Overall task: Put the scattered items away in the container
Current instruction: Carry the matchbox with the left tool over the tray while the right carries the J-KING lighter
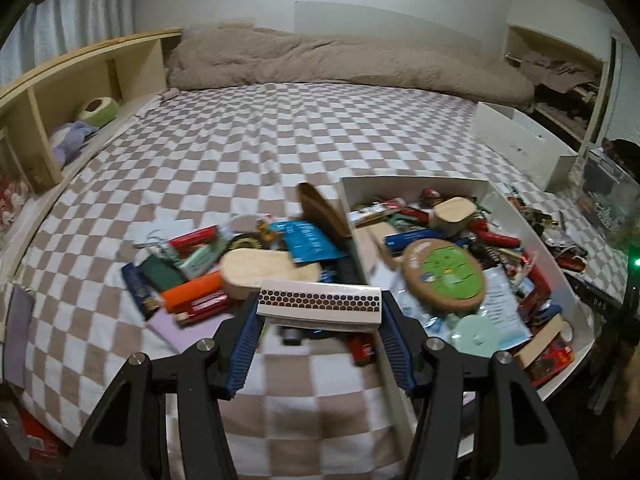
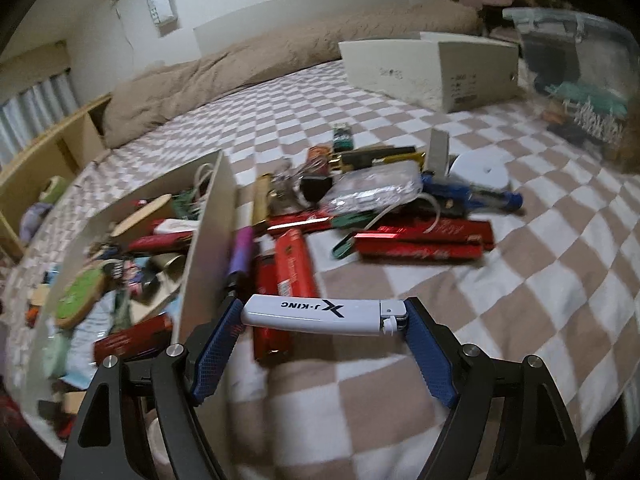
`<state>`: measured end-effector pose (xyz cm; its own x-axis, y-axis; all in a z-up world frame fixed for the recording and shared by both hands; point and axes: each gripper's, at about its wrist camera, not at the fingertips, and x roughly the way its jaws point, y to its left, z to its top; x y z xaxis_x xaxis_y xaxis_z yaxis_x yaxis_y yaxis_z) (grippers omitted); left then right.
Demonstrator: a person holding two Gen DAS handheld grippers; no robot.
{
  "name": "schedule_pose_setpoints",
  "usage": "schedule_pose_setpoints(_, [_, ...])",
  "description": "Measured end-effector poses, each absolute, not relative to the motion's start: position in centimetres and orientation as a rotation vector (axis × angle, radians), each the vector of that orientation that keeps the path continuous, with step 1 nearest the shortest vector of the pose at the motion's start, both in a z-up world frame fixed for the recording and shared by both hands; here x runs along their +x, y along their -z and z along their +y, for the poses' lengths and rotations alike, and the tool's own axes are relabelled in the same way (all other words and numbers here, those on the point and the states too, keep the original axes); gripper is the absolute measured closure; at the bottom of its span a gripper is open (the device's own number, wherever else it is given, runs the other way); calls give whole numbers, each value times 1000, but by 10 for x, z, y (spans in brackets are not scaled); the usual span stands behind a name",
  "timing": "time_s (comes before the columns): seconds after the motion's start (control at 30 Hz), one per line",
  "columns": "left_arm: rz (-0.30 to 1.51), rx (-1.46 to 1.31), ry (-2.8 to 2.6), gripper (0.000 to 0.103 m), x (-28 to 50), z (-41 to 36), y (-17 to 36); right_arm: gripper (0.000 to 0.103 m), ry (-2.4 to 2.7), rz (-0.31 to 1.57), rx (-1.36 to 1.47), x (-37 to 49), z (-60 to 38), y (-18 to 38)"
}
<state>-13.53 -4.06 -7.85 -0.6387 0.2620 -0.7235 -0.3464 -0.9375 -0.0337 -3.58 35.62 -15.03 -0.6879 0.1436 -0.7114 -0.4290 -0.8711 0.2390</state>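
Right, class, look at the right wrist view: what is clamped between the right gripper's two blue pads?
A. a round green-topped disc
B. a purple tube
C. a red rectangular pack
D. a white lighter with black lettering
D. The right gripper is shut on the white lighter, which lies crosswise with one end against each blue pad, above the checked bedspread; the red packs and purple tube lie behind it, untouched.

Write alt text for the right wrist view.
The right gripper clamps a white lighter crosswise above a checkered bedspread. To its left stands an open white box full of small items; more lighters, red packets and other clutter lie scattered beyond it on the bed.
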Motion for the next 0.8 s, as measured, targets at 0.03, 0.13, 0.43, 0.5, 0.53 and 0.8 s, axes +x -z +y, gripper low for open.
schedule_pose_setpoints(0.03, [151, -1109, -2560, 46, -136, -35, 79, 21, -2565, 574, -1036, -35, 356, 150])
schedule_pose_setpoints(0.13, [129, -1110, -2533, 46, -139, -21, 81, 21, -2571, 606, -1058, -31, 354, 149])
schedule_pose_setpoints(0.43, [15, -1141, -2487, 46, -161, 14, 85, 21, -2632, 625, -1039, -17, 343, 129])
schedule_pose_setpoints(0.5, [-19, -1157, -2479, 46, -168, 21, 87, 21, -2660, 628, -1033, -16, 338, 123])
schedule_pose_setpoints(0.53, [-35, -1164, -2476, 46, -172, 25, 87, 21, -2674, 628, -1032, -17, 336, 119])
schedule_pose_setpoints(0.8, [-105, -1192, -2462, 46, -200, 58, 88, 21, -2787, 547, -1025, -29, 310, 91])
